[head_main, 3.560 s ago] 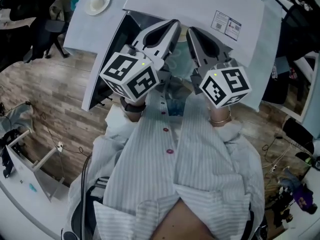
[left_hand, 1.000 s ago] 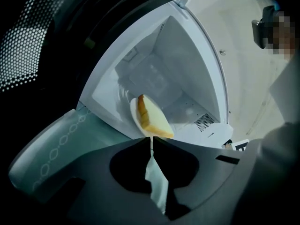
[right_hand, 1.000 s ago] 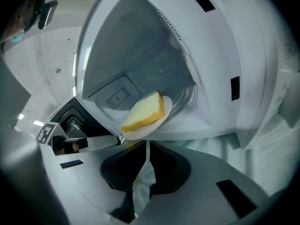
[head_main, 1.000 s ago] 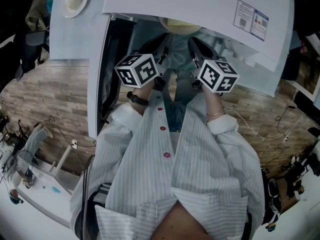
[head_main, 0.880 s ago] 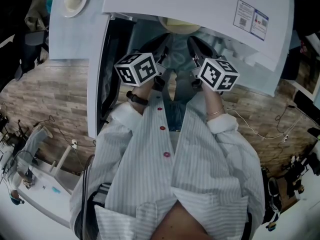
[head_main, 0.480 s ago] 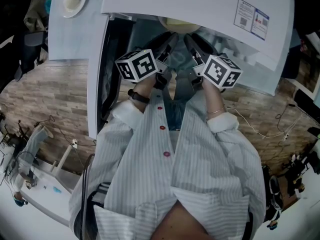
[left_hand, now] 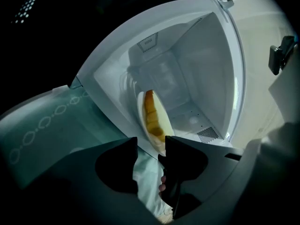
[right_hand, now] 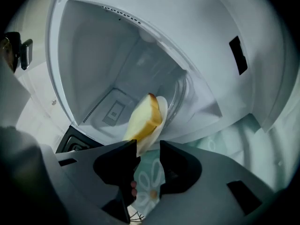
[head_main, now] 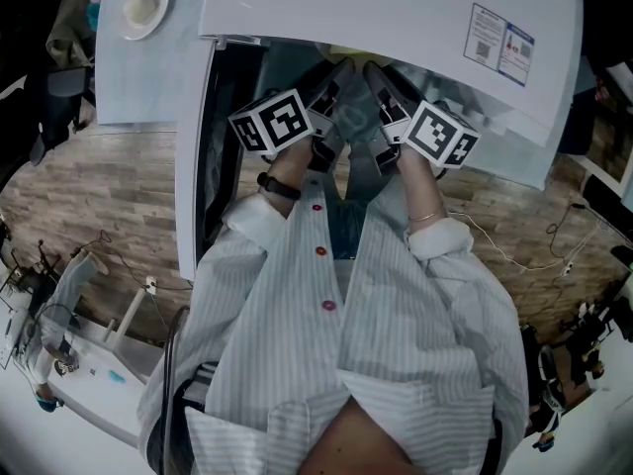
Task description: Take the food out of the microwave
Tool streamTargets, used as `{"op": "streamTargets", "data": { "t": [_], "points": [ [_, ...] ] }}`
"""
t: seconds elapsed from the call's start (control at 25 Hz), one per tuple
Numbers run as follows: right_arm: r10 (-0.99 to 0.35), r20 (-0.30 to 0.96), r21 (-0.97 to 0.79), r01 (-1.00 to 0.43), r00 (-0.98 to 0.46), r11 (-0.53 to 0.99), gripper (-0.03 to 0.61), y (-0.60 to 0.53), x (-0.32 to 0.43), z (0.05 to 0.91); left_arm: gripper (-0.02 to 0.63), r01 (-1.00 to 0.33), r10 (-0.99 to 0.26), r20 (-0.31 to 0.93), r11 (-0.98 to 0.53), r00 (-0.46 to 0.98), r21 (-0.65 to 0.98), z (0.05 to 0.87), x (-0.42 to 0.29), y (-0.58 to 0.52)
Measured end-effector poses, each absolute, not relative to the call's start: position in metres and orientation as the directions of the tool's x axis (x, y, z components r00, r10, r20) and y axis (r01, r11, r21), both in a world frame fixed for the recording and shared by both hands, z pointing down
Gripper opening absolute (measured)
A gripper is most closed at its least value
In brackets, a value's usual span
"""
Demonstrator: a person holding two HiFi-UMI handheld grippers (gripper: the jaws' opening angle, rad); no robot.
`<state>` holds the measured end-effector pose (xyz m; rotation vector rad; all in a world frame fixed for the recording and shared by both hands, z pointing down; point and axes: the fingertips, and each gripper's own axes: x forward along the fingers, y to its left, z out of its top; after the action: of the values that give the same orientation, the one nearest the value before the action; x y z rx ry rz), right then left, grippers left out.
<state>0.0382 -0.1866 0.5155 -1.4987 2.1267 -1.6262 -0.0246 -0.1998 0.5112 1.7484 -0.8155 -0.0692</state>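
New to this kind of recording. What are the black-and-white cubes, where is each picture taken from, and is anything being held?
There is no robot. A person holds a hand-held gripper in each hand, and the cubes are part of those. The head view looks down from the person's head. The other two cameras ride on the tools themselves. Both point into an open microwave, where a plate carries bread. The left hand-held gripper and right hand-held gripper have just been opening. The plate's rim reaches the gap at each pair of jaws, but nothing is gripped. A small dish sits on the white table beside it.
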Motion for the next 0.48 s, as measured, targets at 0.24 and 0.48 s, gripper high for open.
{"op": "streamTargets", "data": {
  "t": [0.24, 0.48],
  "points": [
    [-0.729, 0.448, -0.809, -0.581, -0.518, -0.084, 0.155, -0.193, 0.038, 0.519, 0.178, -0.482, -0.544, 0.354, -0.108, 0.761, 0.87, 0.515, -0.02, -0.205],
    [-0.738, 0.435, -0.829, -0.55, -0.517, -0.104, 0.146, -0.198, 0.034, 0.52, 0.175, -0.465, -0.546, 0.347, -0.09, 0.763, 0.881, 0.516, -0.018, -0.21]
  ]
}}
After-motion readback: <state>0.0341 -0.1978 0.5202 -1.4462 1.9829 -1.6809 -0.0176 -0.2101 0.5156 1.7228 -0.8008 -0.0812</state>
